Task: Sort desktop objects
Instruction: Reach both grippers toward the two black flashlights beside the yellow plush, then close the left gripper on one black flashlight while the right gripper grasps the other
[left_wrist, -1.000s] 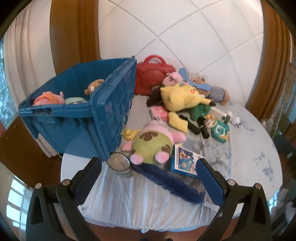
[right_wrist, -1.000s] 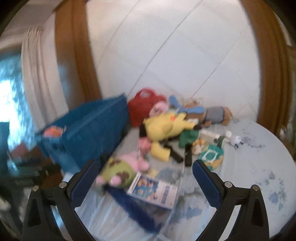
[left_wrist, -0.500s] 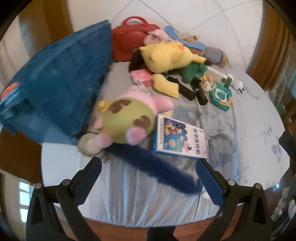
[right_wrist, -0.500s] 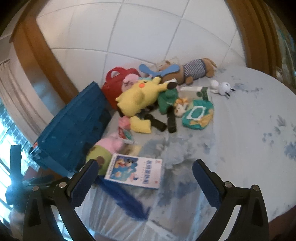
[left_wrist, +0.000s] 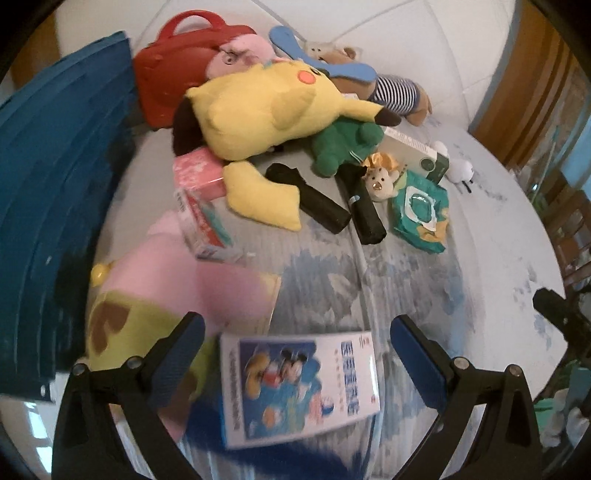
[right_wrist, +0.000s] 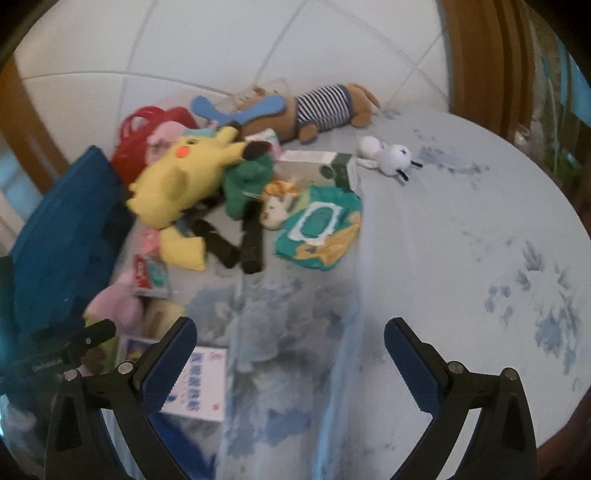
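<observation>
White tiled wall behind, blue-patterned desk (right_wrist: 461, 236) below, toys heaped at eleven o'clock beside the crate (left_wrist: 55, 206). Left gripper (left_wrist: 297, 354) spread wide and empty, the book (left_wrist: 299, 384) right between its fingers, long axis crosswise, three to nine. Right gripper (right_wrist: 290, 360) also wide, empty; the book (right_wrist: 201, 384) sits at nine, so left is nearer. Only the right view shows the white toy (right_wrist: 388, 157) clearly.

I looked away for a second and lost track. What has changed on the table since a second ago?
Only the claws moved. The left claw has come down and forward over the cartoon book, now between its open fingers but not gripped. The right claw swung right over bare tablecloth, also open. Nothing was taken or let go; the yellow plush, blue crate and other items lie as before.
</observation>
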